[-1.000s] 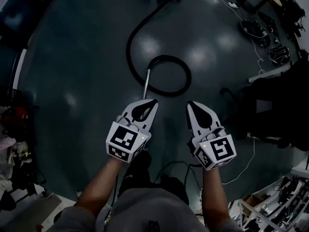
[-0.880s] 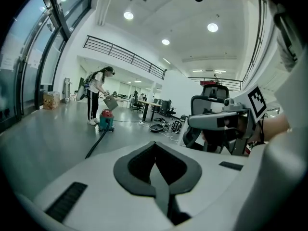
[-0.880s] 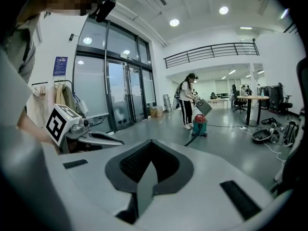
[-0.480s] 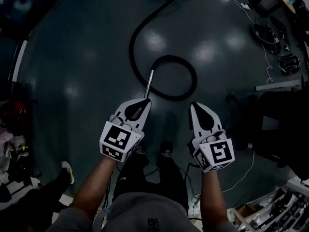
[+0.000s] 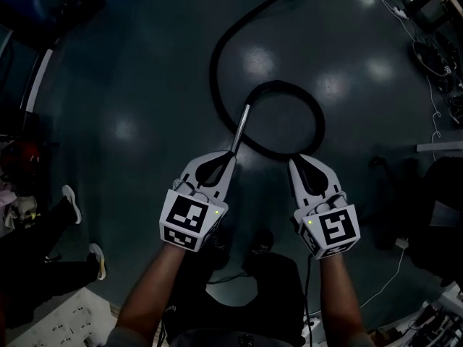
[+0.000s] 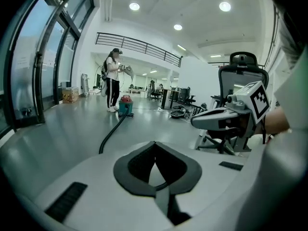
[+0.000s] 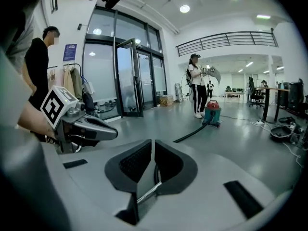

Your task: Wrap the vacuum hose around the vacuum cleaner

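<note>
Hose looped on open floor, metal wand end near left gripper, right gripper alongside, all jaws closed together, empty.

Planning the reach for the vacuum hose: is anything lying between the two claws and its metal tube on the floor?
Nothing visible does. Only bare floor lies between the shut, empty left claw and right claw and the metal tube of the hose.
</note>
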`<state>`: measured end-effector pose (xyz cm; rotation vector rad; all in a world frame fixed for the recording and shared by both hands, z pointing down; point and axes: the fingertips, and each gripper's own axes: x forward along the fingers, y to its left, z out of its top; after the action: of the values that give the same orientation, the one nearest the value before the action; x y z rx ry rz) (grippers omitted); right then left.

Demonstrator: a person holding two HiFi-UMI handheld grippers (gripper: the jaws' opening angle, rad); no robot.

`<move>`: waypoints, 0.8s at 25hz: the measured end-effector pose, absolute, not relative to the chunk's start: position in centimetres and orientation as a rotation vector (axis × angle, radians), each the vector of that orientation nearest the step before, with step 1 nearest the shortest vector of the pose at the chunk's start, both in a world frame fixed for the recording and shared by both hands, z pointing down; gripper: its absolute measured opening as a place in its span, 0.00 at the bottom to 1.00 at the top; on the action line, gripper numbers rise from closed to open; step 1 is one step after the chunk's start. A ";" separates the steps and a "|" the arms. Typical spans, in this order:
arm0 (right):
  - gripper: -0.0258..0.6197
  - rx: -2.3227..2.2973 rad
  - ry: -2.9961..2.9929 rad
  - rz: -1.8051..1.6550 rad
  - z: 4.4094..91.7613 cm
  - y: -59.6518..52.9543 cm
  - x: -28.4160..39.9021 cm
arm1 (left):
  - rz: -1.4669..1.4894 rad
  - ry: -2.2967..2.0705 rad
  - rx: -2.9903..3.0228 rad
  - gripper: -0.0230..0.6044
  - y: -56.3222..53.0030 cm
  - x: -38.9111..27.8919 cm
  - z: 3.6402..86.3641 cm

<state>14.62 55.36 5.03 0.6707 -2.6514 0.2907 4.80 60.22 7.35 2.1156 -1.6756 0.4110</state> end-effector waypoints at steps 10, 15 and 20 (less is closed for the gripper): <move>0.05 0.486 -2.646 0.251 24.9 54.5 10.5 | 0.518 -1.639 2.094 0.05 59.5 2.2 26.4; 0.05 0.438 -2.631 0.256 31.8 54.2 9.3 | 0.549 -1.675 2.047 0.05 58.9 1.5 33.6; 0.05 0.436 -2.625 0.263 36.4 53.6 7.6 | 0.535 -1.634 2.032 0.05 58.5 1.1 38.6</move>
<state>7.59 53.61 36.43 0.4360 -2.6253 0.2628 1.07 58.50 38.57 2.0324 -1.6340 0.5355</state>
